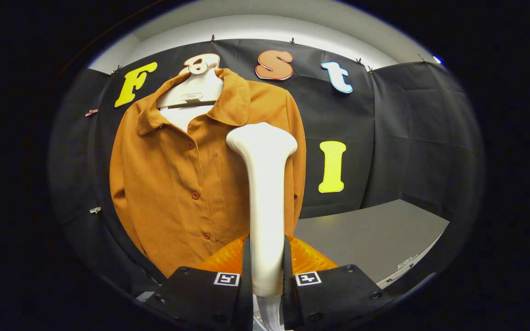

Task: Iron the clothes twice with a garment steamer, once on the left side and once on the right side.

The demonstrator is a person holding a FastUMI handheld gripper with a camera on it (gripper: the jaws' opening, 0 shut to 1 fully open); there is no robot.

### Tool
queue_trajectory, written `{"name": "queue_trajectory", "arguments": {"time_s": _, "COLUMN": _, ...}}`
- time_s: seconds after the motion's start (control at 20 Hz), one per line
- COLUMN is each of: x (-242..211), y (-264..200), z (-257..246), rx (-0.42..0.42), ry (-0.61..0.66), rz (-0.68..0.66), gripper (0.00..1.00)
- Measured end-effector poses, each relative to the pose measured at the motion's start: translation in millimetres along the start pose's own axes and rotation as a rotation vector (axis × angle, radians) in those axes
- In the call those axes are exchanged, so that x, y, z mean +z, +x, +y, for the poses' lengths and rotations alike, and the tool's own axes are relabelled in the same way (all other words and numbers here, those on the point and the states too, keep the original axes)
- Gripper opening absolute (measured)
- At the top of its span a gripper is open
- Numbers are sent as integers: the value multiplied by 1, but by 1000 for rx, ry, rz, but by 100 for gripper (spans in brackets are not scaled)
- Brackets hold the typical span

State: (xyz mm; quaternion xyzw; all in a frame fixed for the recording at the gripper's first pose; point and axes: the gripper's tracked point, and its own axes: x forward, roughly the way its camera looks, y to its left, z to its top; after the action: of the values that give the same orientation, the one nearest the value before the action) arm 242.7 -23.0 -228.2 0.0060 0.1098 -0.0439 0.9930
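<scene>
Tongs: the tongs [266, 276] are pinching the handle of a white plastic garment steamer [265, 193], one finger pressing on each side; the steamer rises straight ahead of them, its wide head uppermost.
Garment: a rust-orange buttoned shirt with a collar [177, 184] hangs on a white plastic hanger [193, 89] beyond the tongs and mostly to their left; the steamer head overlaps the shirt's right half, but whether it touches the cloth cannot be told.
Risk, slip: the handle looks smooth and is held only low down, so it may well twist or slide in the grip once pushed against the cloth.
Risk, swing: the shirt hangs free, so pressure would likely push it away or turn it on the hanger, leaving a pass uneven.
Risk, coverage: a stroke begun this near the placket could miss the outer panel and sleeve.
Surface: a plain grey table [375, 234] lies beyond the tongs to their right.
Room: black cloth walls [412, 138] enclose the booth, with a pale ceiling above.
</scene>
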Motion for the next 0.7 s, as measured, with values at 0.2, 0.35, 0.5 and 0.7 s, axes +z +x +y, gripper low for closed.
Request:
{"name": "queue_trajectory", "arguments": {"time_s": 0.2, "x": -24, "y": 7, "z": 4, "rx": 9, "ry": 1, "rz": 55, "gripper": 29}}
{"name": "queue_trajectory", "arguments": {"time_s": 0.35, "x": -44, "y": 10, "z": 6, "rx": 11, "ry": -3, "rz": 98, "gripper": 29}}
{"name": "queue_trajectory", "arguments": {"time_s": 0.5, "x": -69, "y": 12, "z": 7, "rx": 14, "ry": -10, "rz": 146, "gripper": 29}}
{"name": "queue_trajectory", "arguments": {"time_s": 0.7, "x": -107, "y": 12, "z": 4, "rx": 11, "ry": -15, "rz": 215, "gripper": 29}}
